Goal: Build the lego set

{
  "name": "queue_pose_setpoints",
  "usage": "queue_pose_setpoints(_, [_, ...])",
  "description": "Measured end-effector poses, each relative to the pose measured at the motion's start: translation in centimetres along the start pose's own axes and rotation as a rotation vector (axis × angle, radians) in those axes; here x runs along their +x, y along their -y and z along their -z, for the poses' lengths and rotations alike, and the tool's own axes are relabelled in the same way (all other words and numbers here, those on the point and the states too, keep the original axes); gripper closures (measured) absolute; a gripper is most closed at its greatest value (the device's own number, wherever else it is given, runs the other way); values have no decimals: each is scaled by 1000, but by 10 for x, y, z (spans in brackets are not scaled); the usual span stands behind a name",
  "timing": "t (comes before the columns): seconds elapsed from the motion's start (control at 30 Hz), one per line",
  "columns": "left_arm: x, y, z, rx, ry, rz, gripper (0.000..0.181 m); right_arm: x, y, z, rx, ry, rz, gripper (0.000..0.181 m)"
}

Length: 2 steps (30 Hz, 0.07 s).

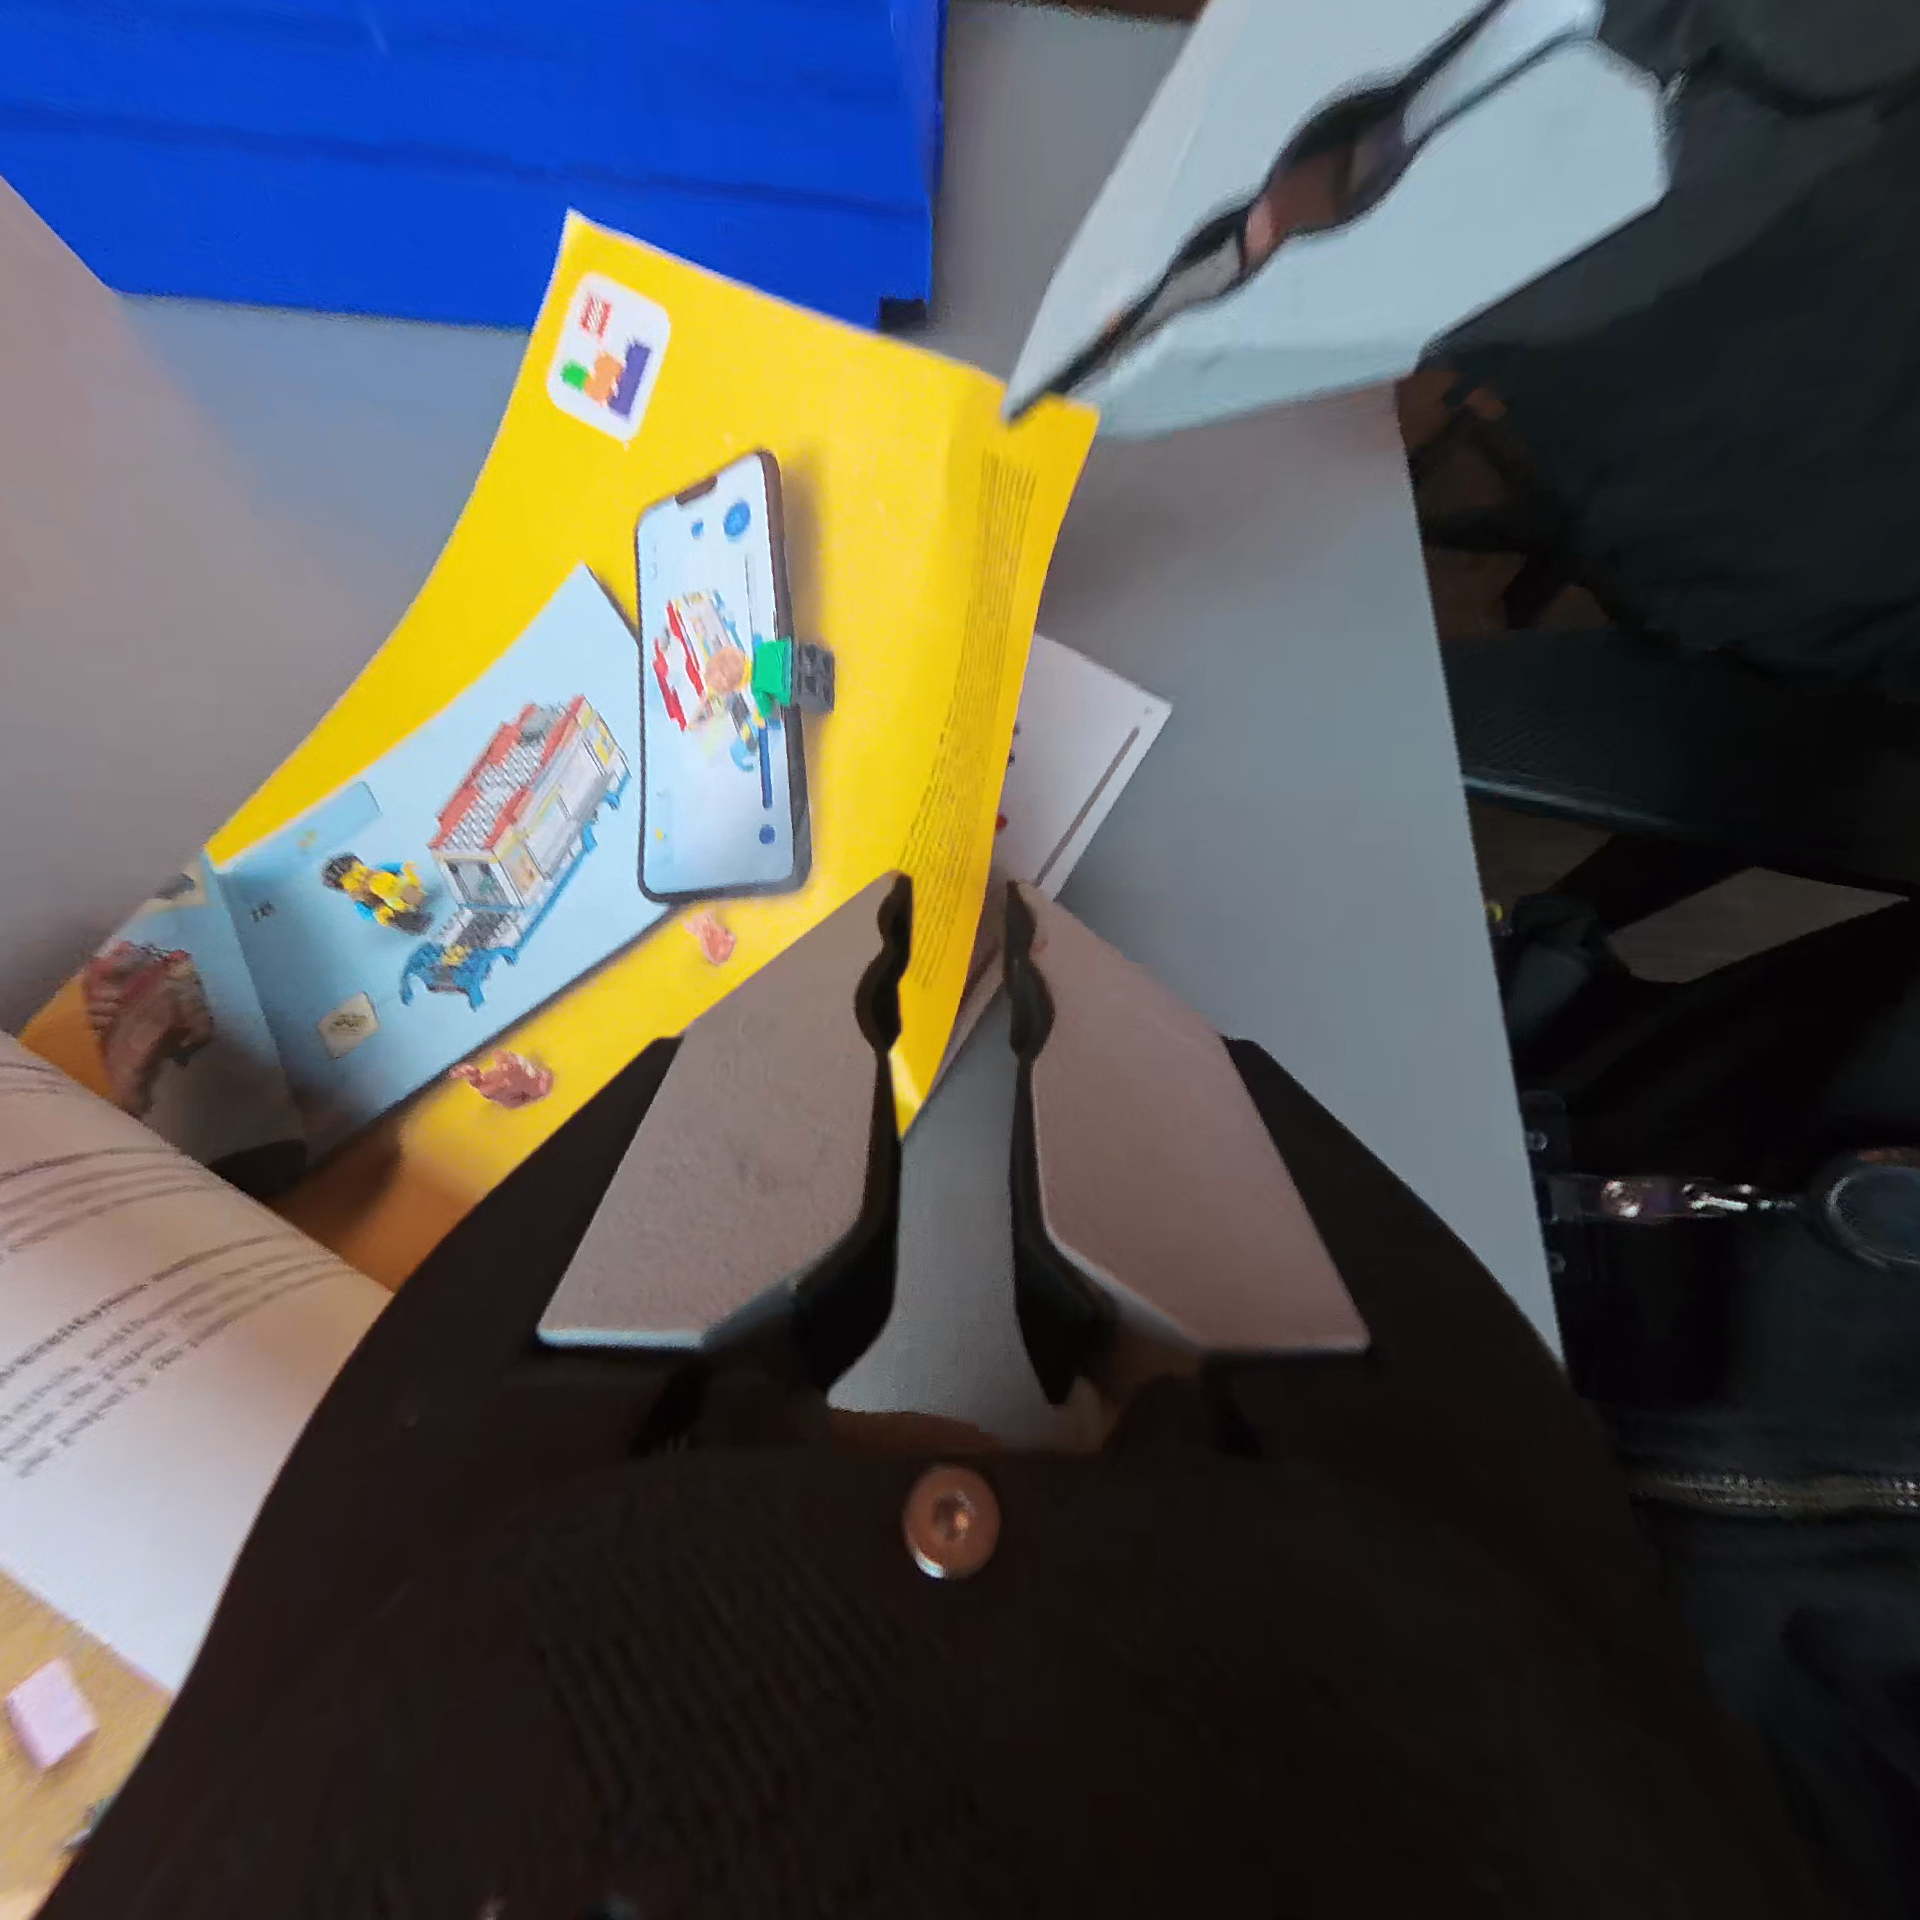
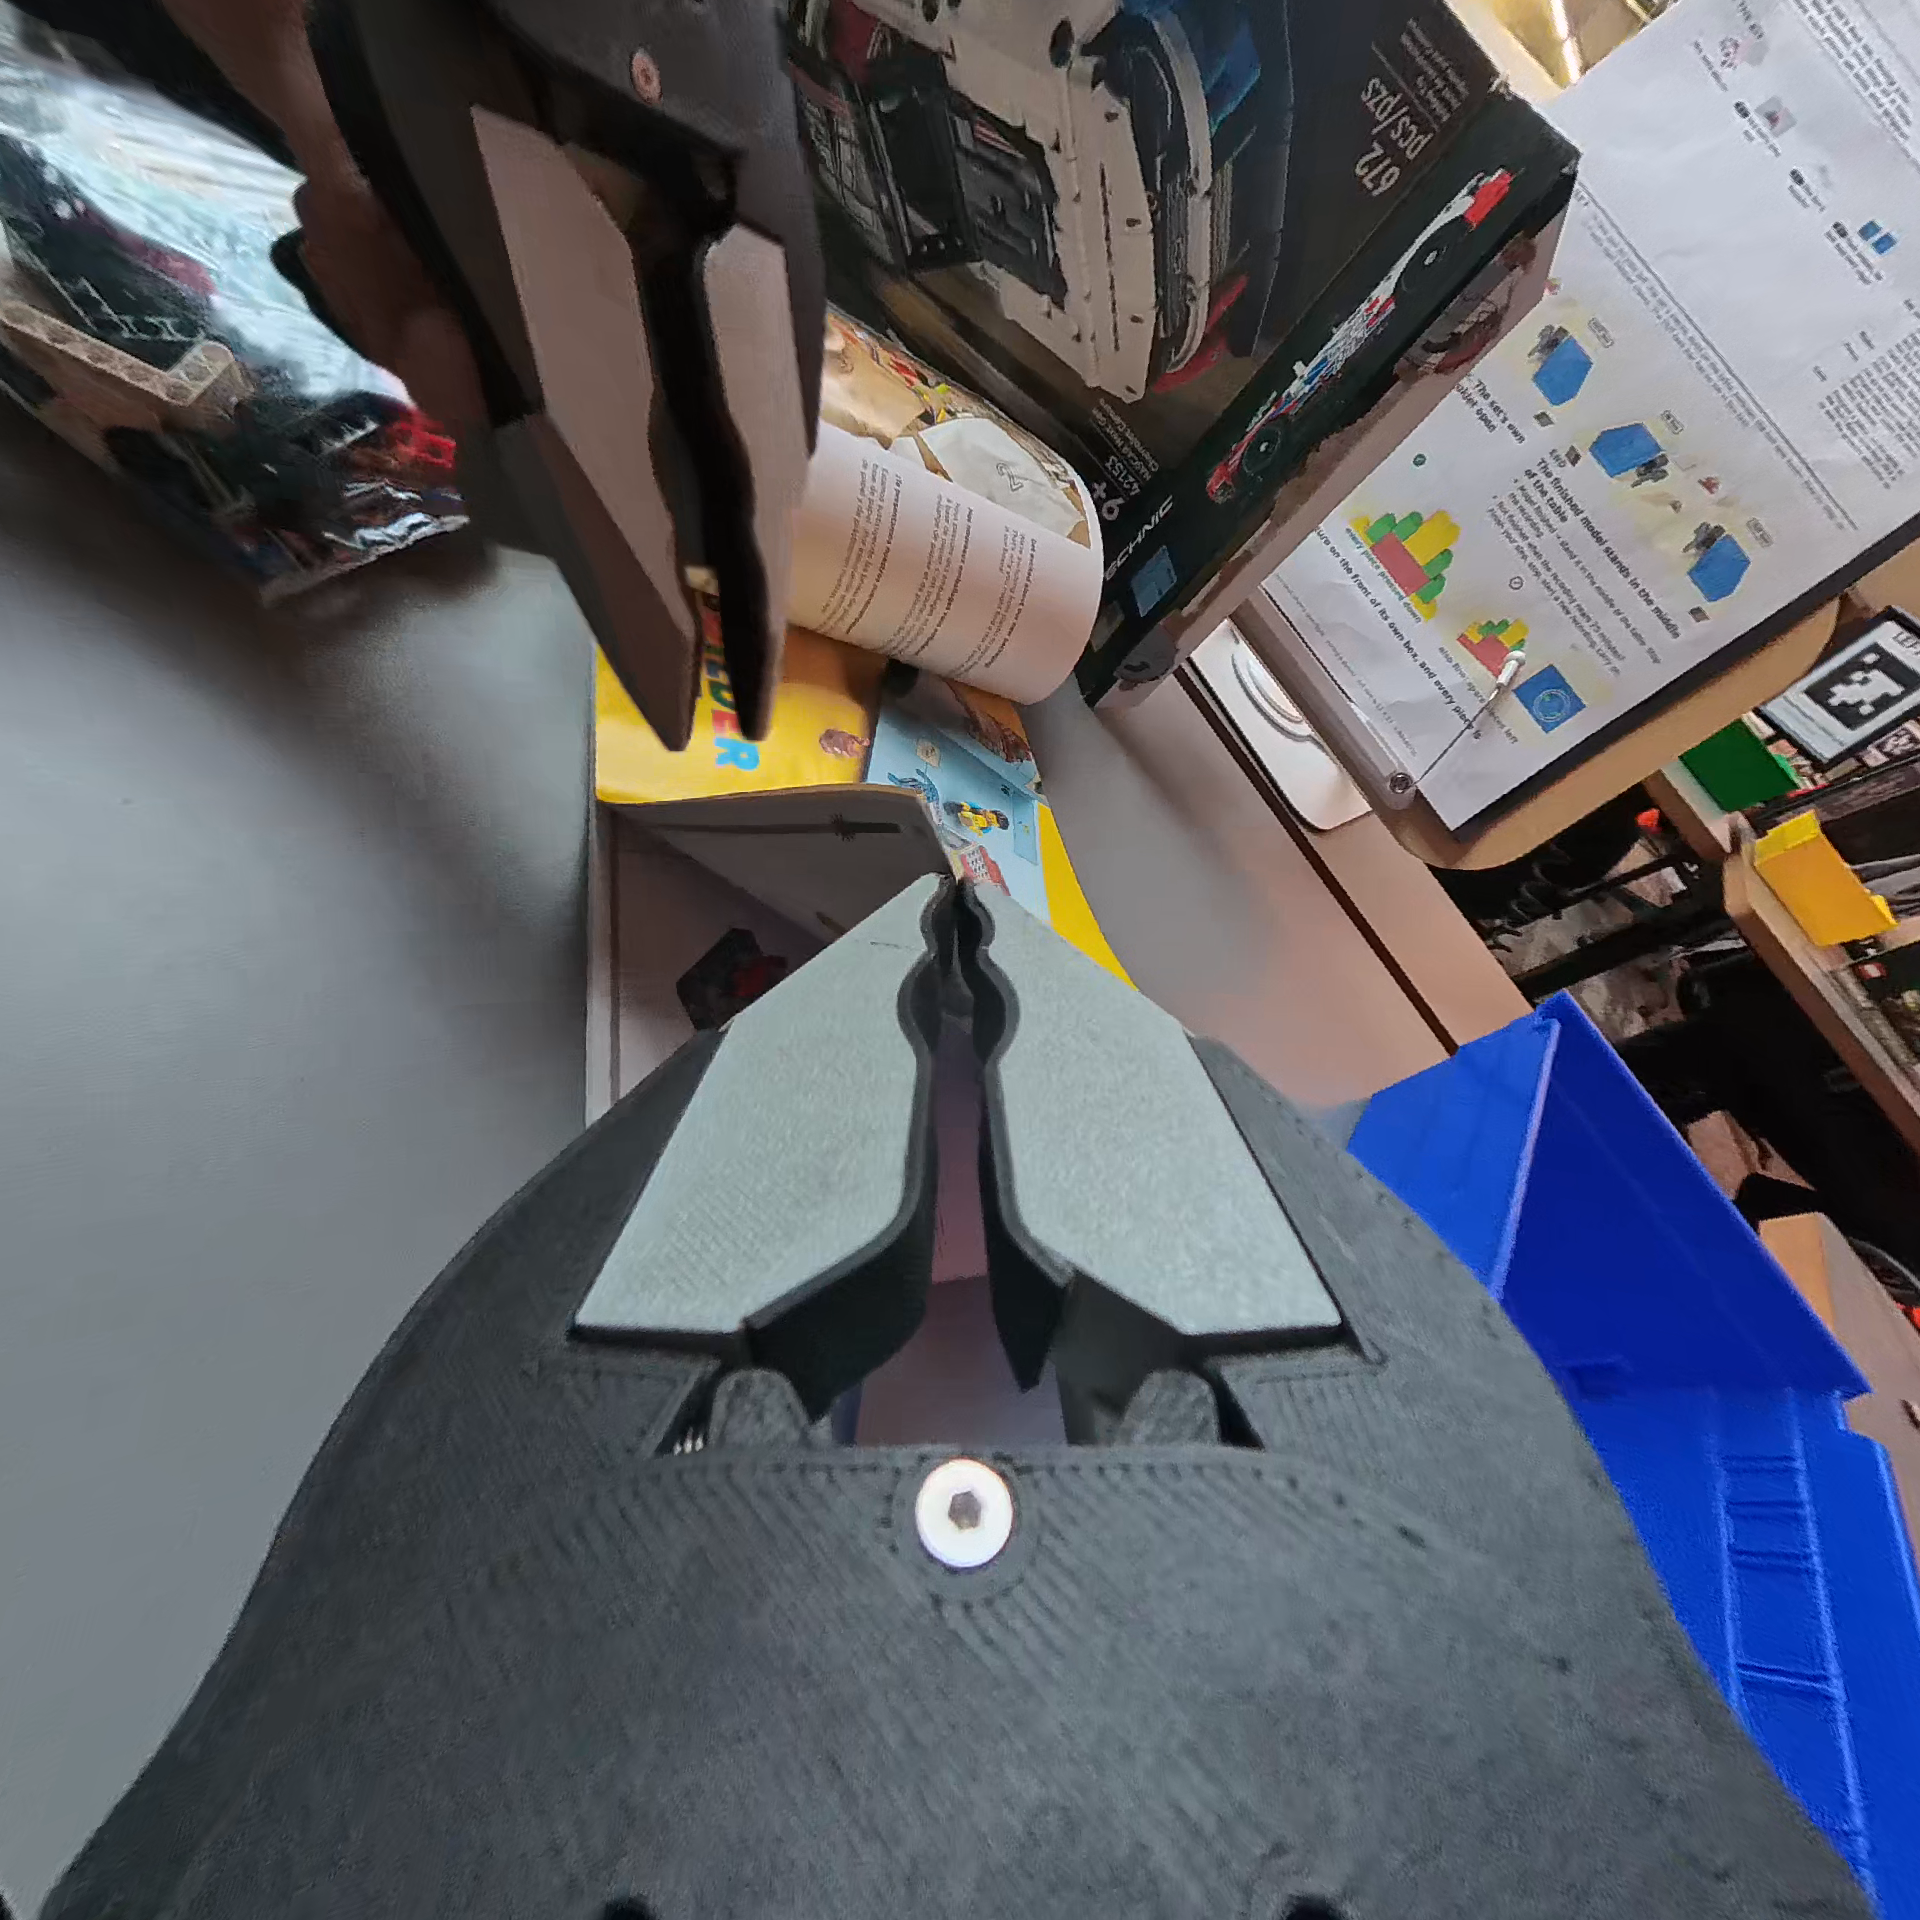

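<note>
The instruction booklet lies open on the grey table (image 1: pixel 1247 665), its yellow page (image 1: pixel 852 488) lifted and curling. My right gripper (image 2: pixel 953 896) is shut on that page's far corner; it also shows in the left wrist view (image 1: pixel 1029 403), pinching the corner. My left gripper (image 1: pixel 956 904) is narrowly open, with the yellow page's right edge running between its jaws. From the right wrist view it (image 2: pixel 717 727) hangs over the booklet (image 2: pixel 727 758). Another page with text (image 1: pixel 125 1351) curls up at the left.
A blue bin (image 1: pixel 468 135) stands behind the booklet and shows at right in the right wrist view (image 2: pixel 1662 1299). A black set box (image 2: pixel 1195 260), a bag of parts (image 2: pixel 208 364) and a printed sheet on a board (image 2: pixel 1662 416) surround it. The table edge (image 1: pixel 1455 727) is near. The grippers' ends are close to 8 centimeters from one another.
</note>
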State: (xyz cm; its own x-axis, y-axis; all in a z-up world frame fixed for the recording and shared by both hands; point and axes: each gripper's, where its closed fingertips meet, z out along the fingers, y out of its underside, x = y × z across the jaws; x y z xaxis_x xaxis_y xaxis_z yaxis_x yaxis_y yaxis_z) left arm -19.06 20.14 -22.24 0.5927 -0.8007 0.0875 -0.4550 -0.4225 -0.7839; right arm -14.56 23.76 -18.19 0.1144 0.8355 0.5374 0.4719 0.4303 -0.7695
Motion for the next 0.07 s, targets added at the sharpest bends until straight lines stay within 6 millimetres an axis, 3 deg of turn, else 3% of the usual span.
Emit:
queue_pose_setpoints(0.03, [1,8,2,18,-4,-3,166,0,0,1,6,3,-8,181])
queue_pose_setpoints(0.07, [4,16,3,34,-14,-11,166,0,0,1,11,6,-16,181])
